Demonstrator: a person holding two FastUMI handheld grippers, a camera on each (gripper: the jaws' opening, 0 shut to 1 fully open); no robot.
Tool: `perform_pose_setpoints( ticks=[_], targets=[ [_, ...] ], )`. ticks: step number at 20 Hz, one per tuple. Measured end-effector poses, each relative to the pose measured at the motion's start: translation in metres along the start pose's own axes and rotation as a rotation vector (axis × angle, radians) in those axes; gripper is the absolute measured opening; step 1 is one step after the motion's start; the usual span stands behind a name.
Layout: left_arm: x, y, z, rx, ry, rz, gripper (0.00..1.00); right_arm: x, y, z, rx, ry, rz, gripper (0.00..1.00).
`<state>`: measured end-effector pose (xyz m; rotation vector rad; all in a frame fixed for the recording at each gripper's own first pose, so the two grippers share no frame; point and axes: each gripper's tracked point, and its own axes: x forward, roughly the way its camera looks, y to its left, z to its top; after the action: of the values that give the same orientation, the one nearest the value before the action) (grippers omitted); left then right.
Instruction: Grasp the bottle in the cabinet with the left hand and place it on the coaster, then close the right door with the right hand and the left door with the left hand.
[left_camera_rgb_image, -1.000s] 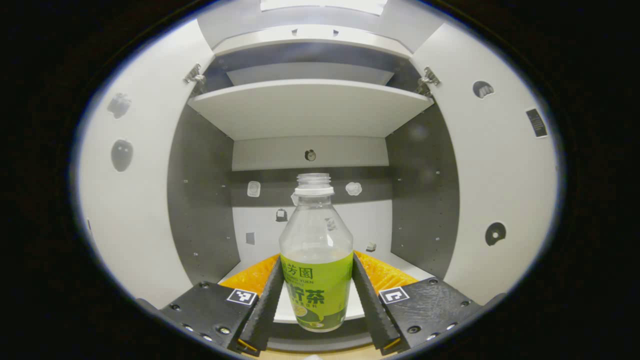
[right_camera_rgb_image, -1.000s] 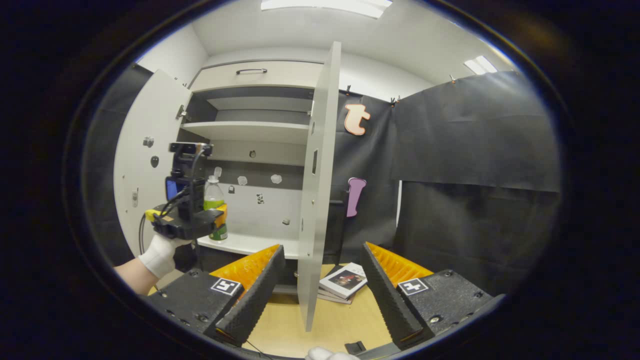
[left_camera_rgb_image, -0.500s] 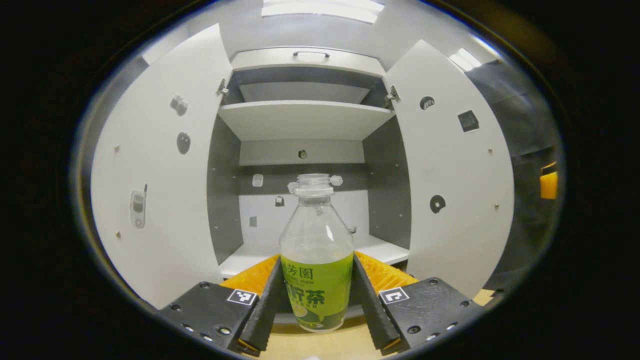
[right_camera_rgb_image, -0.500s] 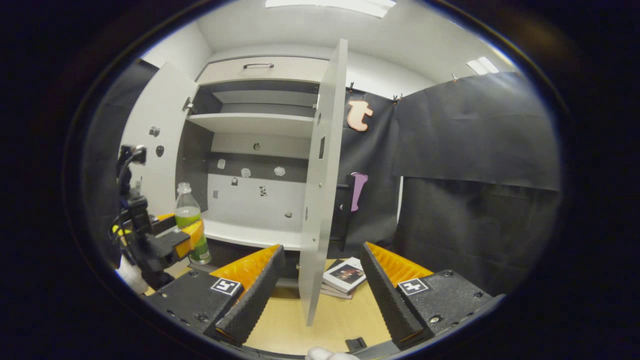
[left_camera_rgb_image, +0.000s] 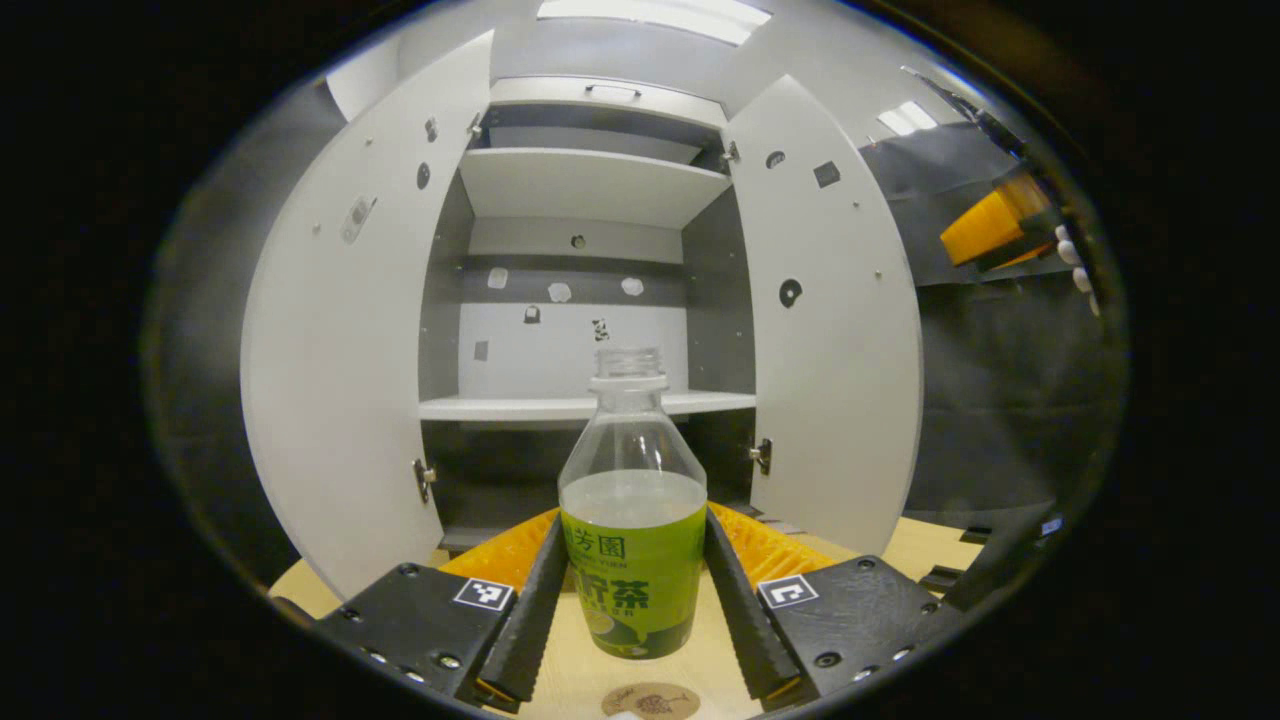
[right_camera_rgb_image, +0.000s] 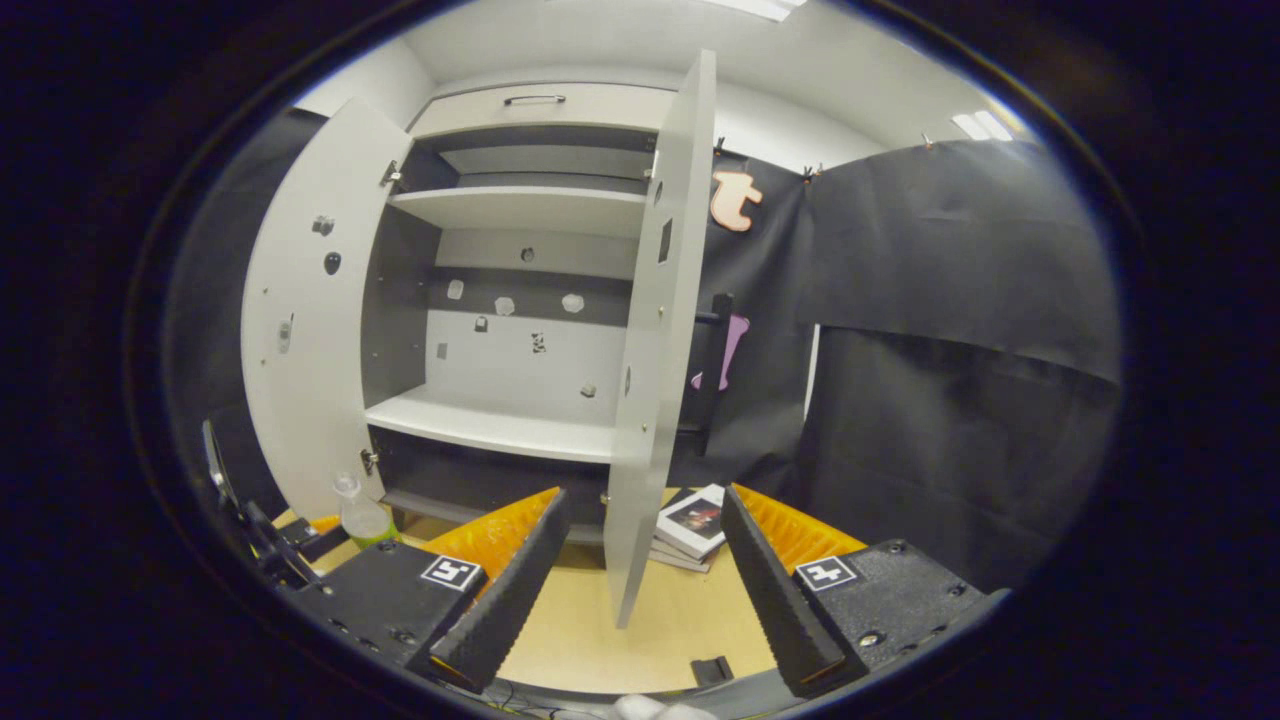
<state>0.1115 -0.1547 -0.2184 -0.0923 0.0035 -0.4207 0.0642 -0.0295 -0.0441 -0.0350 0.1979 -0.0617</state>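
Note:
In the left gripper view, my left gripper (left_camera_rgb_image: 632, 525) is shut on a clear, uncapped bottle (left_camera_rgb_image: 630, 500) with a green label and a little liquid. The bottle is upright, low over the wooden table (left_camera_rgb_image: 960, 545), outside the cabinet. A round brown coaster (left_camera_rgb_image: 650, 700) lies on the table just on the near side of the bottle's base. The cabinet (left_camera_rgb_image: 585, 405) stands with both doors wide open. In the right gripper view, my right gripper (right_camera_rgb_image: 642, 500) is open and holds nothing, facing the edge of the right door (right_camera_rgb_image: 650, 400). The bottle (right_camera_rgb_image: 360, 512) sits low at the left there.
The left door (right_camera_rgb_image: 310, 330) swings out toward the left. A small stack of books (right_camera_rgb_image: 690, 525) lies on the table behind the right door. A small dark object (right_camera_rgb_image: 712, 668) rests near the table's front edge. The cabinet shelves carry only small stickers.
My left gripper has drawn the bottle out of the cabinet and lowered it toward the table, and the coaster has come into sight. The right gripper has stayed open and has barely shifted.

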Motion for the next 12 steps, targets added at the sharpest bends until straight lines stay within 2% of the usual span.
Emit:
perform_pose_setpoints(
  ticks=[1, 2, 3, 6, 9, 10, 12],
  targets=[
    [-0.004, -0.005, -0.014, -0.001, 0.004, -0.006, 0.74, 0.0, 0.001, -0.002, 0.001, 0.015, 0.005, 0.99],
    [-0.008, -0.01, -0.027, -0.005, 0.012, -0.016, 0.78, 0.001, 0.001, -0.004, -0.003, 0.025, 0.008, 0.99],
    [-0.009, -0.014, -0.041, 0.001, 0.02, -0.021, 0.75, 0.0, 0.003, -0.005, -0.007, 0.036, 0.009, 1.0],
    [-0.016, -0.021, -0.079, 0.032, 0.049, -0.032, 0.74, -0.001, 0.0, -0.001, -0.016, 0.034, 0.001, 1.0],
    [-0.02, -0.019, -0.104, 0.032, 0.053, -0.029, 0.78, -0.002, 0.002, -0.003, -0.023, 0.051, 0.007, 1.0],
    [-0.018, -0.017, -0.113, 0.034, 0.066, -0.023, 0.74, -0.003, 0.002, -0.003, -0.029, 0.055, 0.009, 1.0],
    [-0.019, -0.014, -0.123, 0.025, 0.077, -0.016, 0.75, -0.004, 0.003, -0.002, -0.043, 0.056, 0.009, 0.99]
  ],
)
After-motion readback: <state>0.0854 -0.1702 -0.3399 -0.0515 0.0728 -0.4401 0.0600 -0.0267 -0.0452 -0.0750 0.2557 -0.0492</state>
